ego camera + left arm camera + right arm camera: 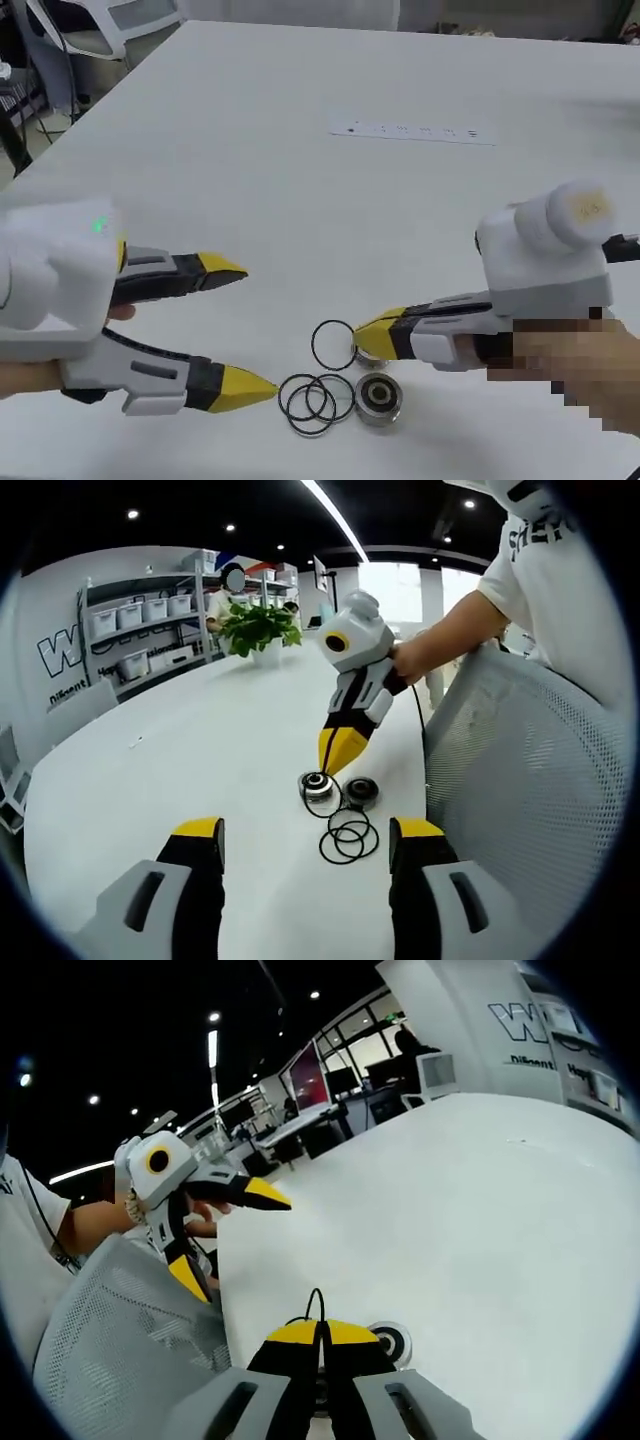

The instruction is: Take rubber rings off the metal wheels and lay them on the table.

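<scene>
My right gripper [362, 342] is pressed together on a rubber ring [314, 346], and its loop sticks out past the yellow tips, low over the white table [300, 180]. A metal wheel [378, 392] lies flat just beside those tips. In the left gripper view a second wheel [318, 785] sits right at them. A few loose rings [312, 400] lie overlapped beside the metal wheel. My left gripper [240, 330] hovers near them, spread wide, holding nothing
</scene>
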A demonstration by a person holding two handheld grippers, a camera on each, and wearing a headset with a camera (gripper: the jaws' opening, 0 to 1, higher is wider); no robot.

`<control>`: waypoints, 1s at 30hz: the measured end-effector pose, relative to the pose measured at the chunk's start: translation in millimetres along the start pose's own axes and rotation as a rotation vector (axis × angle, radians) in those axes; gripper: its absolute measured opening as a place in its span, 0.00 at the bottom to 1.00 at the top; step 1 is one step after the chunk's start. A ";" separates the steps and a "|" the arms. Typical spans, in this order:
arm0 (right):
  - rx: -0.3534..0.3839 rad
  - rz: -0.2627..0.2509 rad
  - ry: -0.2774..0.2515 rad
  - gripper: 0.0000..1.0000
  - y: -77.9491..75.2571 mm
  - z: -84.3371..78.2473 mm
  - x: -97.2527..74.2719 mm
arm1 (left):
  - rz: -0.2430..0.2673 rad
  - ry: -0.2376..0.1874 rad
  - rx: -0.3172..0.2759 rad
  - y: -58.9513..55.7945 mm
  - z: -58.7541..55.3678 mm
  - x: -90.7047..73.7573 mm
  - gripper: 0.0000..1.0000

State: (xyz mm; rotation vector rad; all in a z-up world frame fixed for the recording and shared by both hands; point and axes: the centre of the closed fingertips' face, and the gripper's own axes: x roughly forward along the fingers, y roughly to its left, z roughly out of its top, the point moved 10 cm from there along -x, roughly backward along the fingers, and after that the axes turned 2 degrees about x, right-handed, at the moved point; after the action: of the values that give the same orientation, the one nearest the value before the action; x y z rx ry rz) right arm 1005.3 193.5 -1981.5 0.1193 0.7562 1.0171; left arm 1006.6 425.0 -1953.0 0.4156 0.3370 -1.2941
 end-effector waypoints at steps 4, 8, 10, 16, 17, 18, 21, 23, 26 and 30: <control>-0.006 0.032 0.032 0.00 5.2 -4.5 6.7 | 0.026 0.003 -0.027 -4.4 -7.8 -8.9 0.65; -0.011 0.046 0.062 0.00 7.7 -8.9 11.1 | 0.051 0.003 -0.052 -6.3 -13.5 -15.7 0.65; -0.012 0.048 0.077 0.00 6.9 -11.4 13.5 | 0.063 0.002 -0.067 -7.4 -16.9 -18.7 0.65; -0.022 0.016 0.129 0.00 3.3 -16.6 17.7 | 0.095 -0.005 -0.095 -9.3 -20.7 -25.5 0.65; -0.021 0.007 0.130 0.00 2.5 -16.4 17.6 | 0.100 -0.007 -0.099 -9.2 -21.2 -26.1 0.65; -0.017 0.004 0.129 0.00 2.0 -16.3 17.5 | 0.106 -0.010 -0.107 -9.1 -22.1 -26.7 0.65; -0.007 0.004 0.124 0.00 1.5 -15.8 17.0 | 0.115 -0.019 -0.131 -9.5 -24.3 -25.9 0.65; -0.014 -0.009 0.130 0.00 0.0 -15.6 16.8 | 0.115 -0.020 -0.135 -10.5 -25.0 -24.5 0.65; -0.017 -0.031 0.131 0.00 -2.0 -15.7 16.2 | 0.115 -0.024 -0.140 -11.7 -25.4 -22.7 0.65; -0.017 -0.042 0.133 0.00 -4.3 -16.2 15.2 | 0.116 -0.028 -0.143 -12.4 -25.4 -21.9 0.65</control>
State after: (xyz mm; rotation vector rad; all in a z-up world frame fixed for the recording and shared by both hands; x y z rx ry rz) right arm 1002.9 199.4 -2003.2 0.0210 0.8672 0.9986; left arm 989.0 453.1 -1966.5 0.2915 0.3745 -1.1532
